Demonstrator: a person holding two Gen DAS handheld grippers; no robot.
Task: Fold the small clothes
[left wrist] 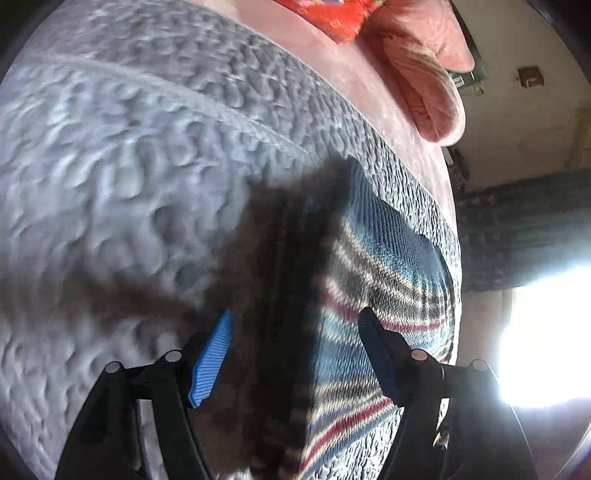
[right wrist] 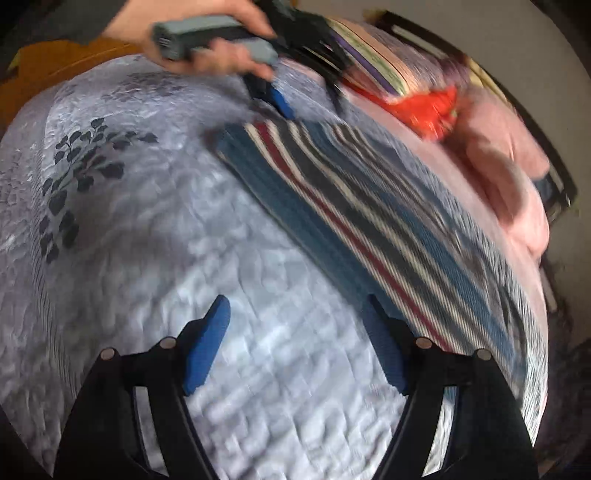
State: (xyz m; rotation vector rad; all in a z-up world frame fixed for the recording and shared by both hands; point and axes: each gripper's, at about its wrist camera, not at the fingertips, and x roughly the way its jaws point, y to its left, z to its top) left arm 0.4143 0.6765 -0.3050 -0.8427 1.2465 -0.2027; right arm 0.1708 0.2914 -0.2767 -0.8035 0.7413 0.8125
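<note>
While both of my grippers hang over the bed, the small blue knitted garment with white, red and dark stripes (right wrist: 354, 206) lies flat on the pale grey puckered bedspread (right wrist: 177, 236), stretched out long, toward the side of the bed where the pink pillows are. My right gripper (right wrist: 297, 343) has its blue-padded fingers spread wide with nothing between them; only the bedspread shows in the gap, and the garment's near edge runs just beside my right-hand pad (right wrist: 384, 350). I judge I am lined up there to take that long edge.

My left gripper (left wrist: 295, 354) is also wide and empty. It hovers above the garment's other end, its own shadow falling dark across the stripes between the pads. From the right wrist view I see that left gripper (right wrist: 284, 99) in a hand (right wrist: 218, 48), one blue pad down near the far corner of the cloth; whether it touches the knit I cannot tell, as the frame is blurred.

Holding one end each seems meant to let me lift the cloth evenly and lay one half over the other.

Beyond the garment sit a pink pillow (left wrist: 428, 92) and a bright red patterned cloth (left wrist: 332, 18). No basket or box is in view.
</note>
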